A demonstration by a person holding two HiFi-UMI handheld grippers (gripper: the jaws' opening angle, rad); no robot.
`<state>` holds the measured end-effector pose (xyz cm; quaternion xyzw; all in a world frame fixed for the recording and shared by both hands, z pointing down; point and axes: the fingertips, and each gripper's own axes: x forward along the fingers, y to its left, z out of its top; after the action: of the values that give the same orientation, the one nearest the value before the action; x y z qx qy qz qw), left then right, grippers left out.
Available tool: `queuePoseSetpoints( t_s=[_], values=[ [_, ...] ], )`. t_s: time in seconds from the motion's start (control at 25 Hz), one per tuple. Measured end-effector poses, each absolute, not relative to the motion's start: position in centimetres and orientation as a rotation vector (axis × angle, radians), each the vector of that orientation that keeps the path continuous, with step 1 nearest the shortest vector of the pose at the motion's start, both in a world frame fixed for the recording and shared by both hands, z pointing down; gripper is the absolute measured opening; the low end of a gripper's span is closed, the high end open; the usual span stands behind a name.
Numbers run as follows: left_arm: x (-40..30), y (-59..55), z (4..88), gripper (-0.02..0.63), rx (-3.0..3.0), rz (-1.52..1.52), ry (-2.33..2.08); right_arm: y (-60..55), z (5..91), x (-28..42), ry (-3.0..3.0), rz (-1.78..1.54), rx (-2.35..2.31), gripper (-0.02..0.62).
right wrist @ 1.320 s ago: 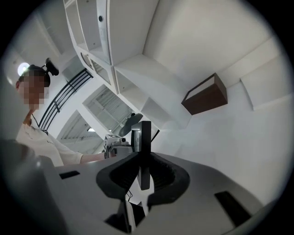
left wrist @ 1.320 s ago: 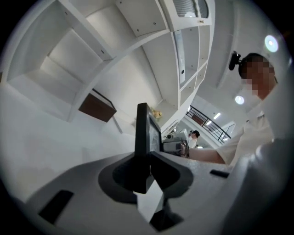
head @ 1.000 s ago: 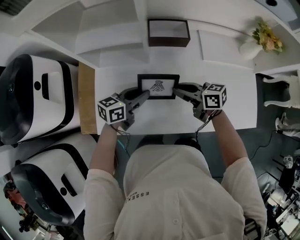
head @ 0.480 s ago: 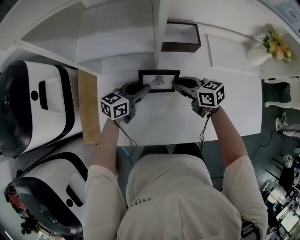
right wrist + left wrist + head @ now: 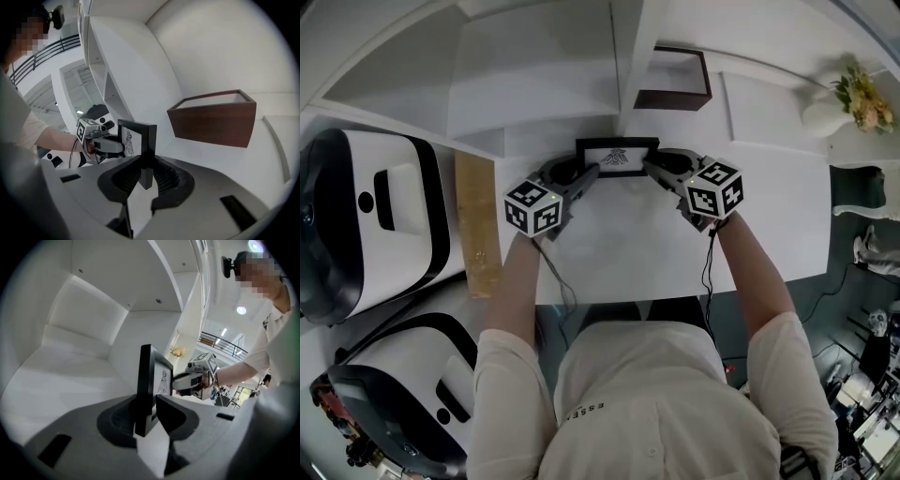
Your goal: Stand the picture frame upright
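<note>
Holds a black rectangular picture frame (image 5: pixel 617 157) with a small line drawing upright by its two side edges, toward the far side of a white tabletop (image 5: pixel 619 253), with the drawing toward the person. Clamps the frame's left edge in the grey left gripper (image 5: pixel 589 175), with jaws set narrow on the black moulding and just now easing apart, frame between the pads. Pinches the right edge likewise in the grey right gripper (image 5: pixel 650 169), narrow and closed on the frame. Impossible to tell whether touching the tabletop or just above it. Beyond the frame, well apart, a dark brown open wooden box (image 5: pixel 673 97); far right, a white vase of yellow and pink flowers (image 5: pixel 842 94).
</note>
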<state>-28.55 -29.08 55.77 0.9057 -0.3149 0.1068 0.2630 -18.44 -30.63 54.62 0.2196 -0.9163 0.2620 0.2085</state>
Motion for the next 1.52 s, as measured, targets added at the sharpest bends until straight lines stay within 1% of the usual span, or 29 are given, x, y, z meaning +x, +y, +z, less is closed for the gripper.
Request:
queuePoseSetpoints(
  t_s=[0.36, 0.64, 1.0, 1.24, 1.44, 1.52],
  values=[
    [-29.3, -30.1, 57.4, 0.13, 2.398, 0.509, -0.992, -31.3, 55.8, -18.9, -2.485, 0.608, 0.732, 0.092],
    [-29.7, -30.6, 58.1, 0.141, 2.363, 0.571, -1.052, -31.7, 55.8, -19.3, -2.466, 0.525, 0.828, 0.094],
    [-30.9, -32.3, 58.1, 0.15, 2.311, 0.602, -1.178, -32.6, 55.8, -20.1, -2.456, 0.56, 0.902, 0.094],
    [-31.1, -32.2, 58.0, 0.15, 2.289, 0.585, -1.167, -32.9, 56.0, -20.1, -2.455, 0.607, 0.914, 0.095],
    [-31.1, -32.3, 58.1, 0.15, 2.288, 0.614, -1.176, -33.1, 56.2, -20.1, -2.454, 0.619, 0.92, 0.101],
    [-31.1, -32.3, 58.1, 0.15, 2.283, 0.609, -1.173, -33.1, 56.3, -20.0, -2.455, 0.655, 0.93, 0.115]
  ],
)
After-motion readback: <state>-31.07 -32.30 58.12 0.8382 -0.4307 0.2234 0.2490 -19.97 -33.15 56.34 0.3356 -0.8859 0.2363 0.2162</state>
